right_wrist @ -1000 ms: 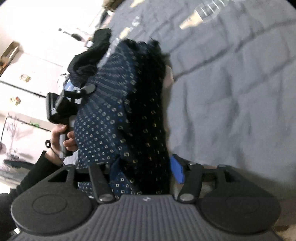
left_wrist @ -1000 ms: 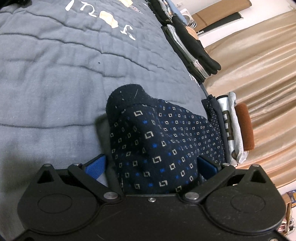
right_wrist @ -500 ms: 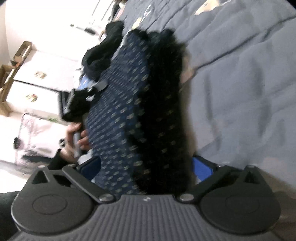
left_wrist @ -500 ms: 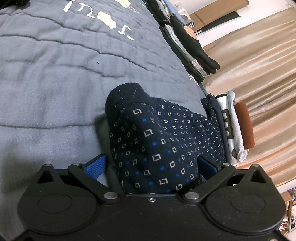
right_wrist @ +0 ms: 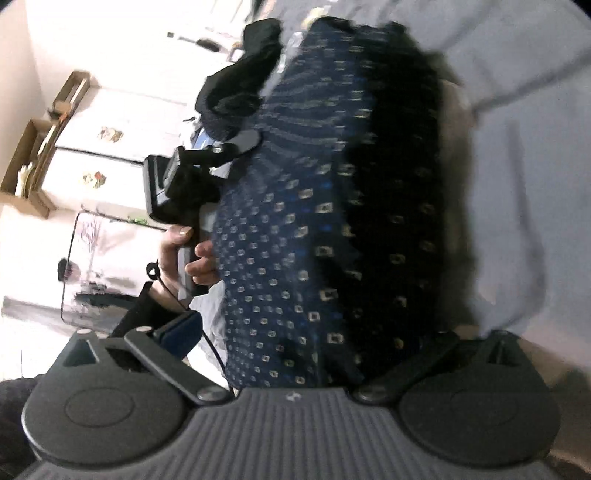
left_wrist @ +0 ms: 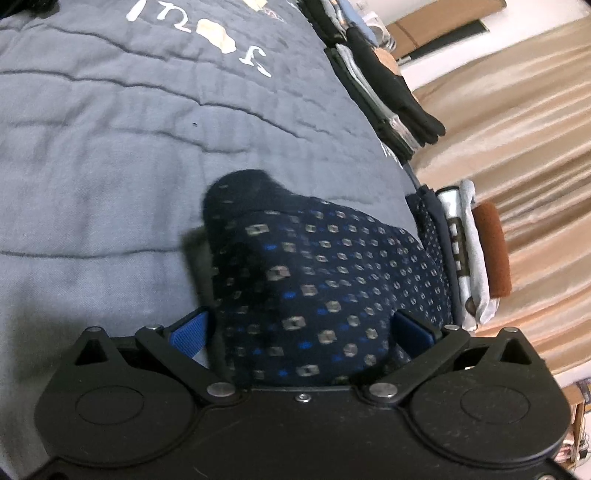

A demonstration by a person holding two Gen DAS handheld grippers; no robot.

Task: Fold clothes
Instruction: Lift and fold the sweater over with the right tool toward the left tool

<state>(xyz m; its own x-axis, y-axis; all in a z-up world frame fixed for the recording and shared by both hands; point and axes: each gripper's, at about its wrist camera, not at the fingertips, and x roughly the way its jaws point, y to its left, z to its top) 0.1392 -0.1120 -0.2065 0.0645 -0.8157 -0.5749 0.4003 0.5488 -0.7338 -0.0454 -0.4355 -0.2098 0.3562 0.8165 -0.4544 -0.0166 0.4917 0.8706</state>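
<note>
I am working a folded navy patterned garment [left_wrist: 325, 291] that is lying on the grey bedspread [left_wrist: 110, 155], close to the bed's edge at 3 o'clock in the left wrist view. The left tongs [left_wrist: 299, 328] are standing wide with the bundle filling the gap; I cannot tell whether the blue pads [left_wrist: 186, 330] are pressing on it or only flanking it. The right tongs [right_wrist: 314, 334] are spread to their widest, having just been opening, and the cloth [right_wrist: 332, 221] is lying loose between them, not pinched.

To do this step well, I am judging that the right side should back straight out along the fold so the layers are not dragged apart, while the left side is steadying the bundle flat.

For room: the open bedspread is stretching toward 10 and 12 o'clock in the left view, wide and bare apart from some printed lettering [left_wrist: 221, 33]. At 3 o'clock, a stack of folded clothes [left_wrist: 469, 251] is sitting just beside the garment, and another pile [left_wrist: 388, 92] is lining the edge toward 1 o'clock, with a tan curtain [left_wrist: 517, 166] beyond. In the right view, the person's hand [right_wrist: 184, 254] on the other handle is sitting at 9 o'clock, near the cloth.
</note>
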